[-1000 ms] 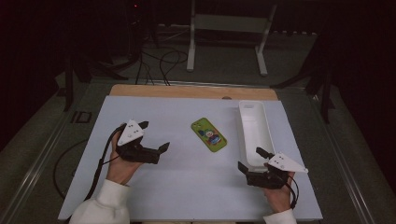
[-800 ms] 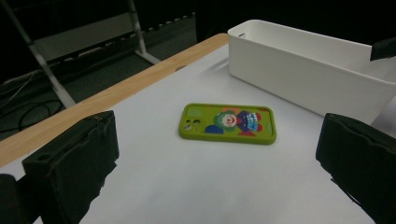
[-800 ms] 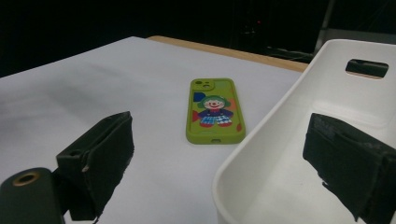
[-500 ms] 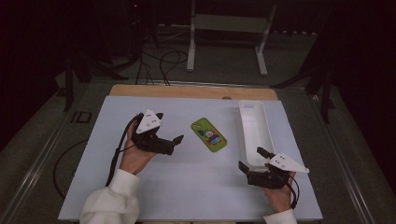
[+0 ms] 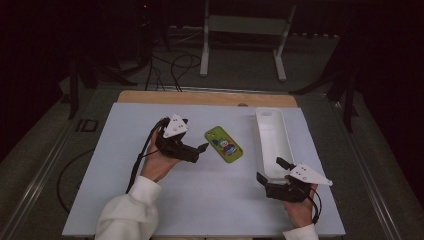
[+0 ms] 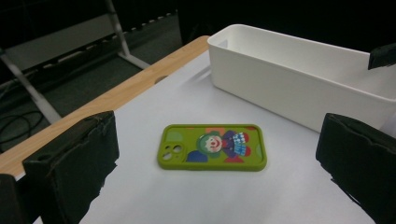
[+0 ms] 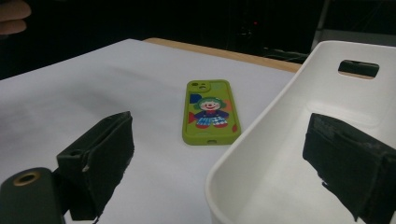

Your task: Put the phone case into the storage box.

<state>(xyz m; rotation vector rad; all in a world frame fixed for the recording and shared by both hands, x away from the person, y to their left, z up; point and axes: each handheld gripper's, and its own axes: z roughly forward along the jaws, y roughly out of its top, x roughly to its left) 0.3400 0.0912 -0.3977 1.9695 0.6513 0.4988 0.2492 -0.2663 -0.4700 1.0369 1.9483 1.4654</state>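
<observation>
A green phone case (image 5: 223,144) with a clown picture lies flat near the middle of the white mat. My left gripper (image 5: 199,151) is open just left of it, jaws pointing at it without touching. In the left gripper view the case (image 6: 212,147) lies ahead between the two black pads (image 6: 74,163), with the long white bin (image 6: 289,74) behind it. My right gripper (image 5: 270,170) is open at the bin's (image 5: 272,142) near end. In the right gripper view one pad (image 7: 345,158) hangs over the empty bin (image 7: 261,140) and the other is outside its wall. The case (image 7: 210,112) lies beyond.
The white mat (image 5: 200,200) covers the table, with a wooden strip (image 5: 200,97) showing along the far edge. A metal stand (image 5: 245,25) and loose cables (image 5: 170,65) are on the dark floor behind. A cable trails from my left gripper along the sleeve.
My left gripper has travelled forward and to the right, from the mat's left part up to the phone case. The right gripper has barely moved.
</observation>
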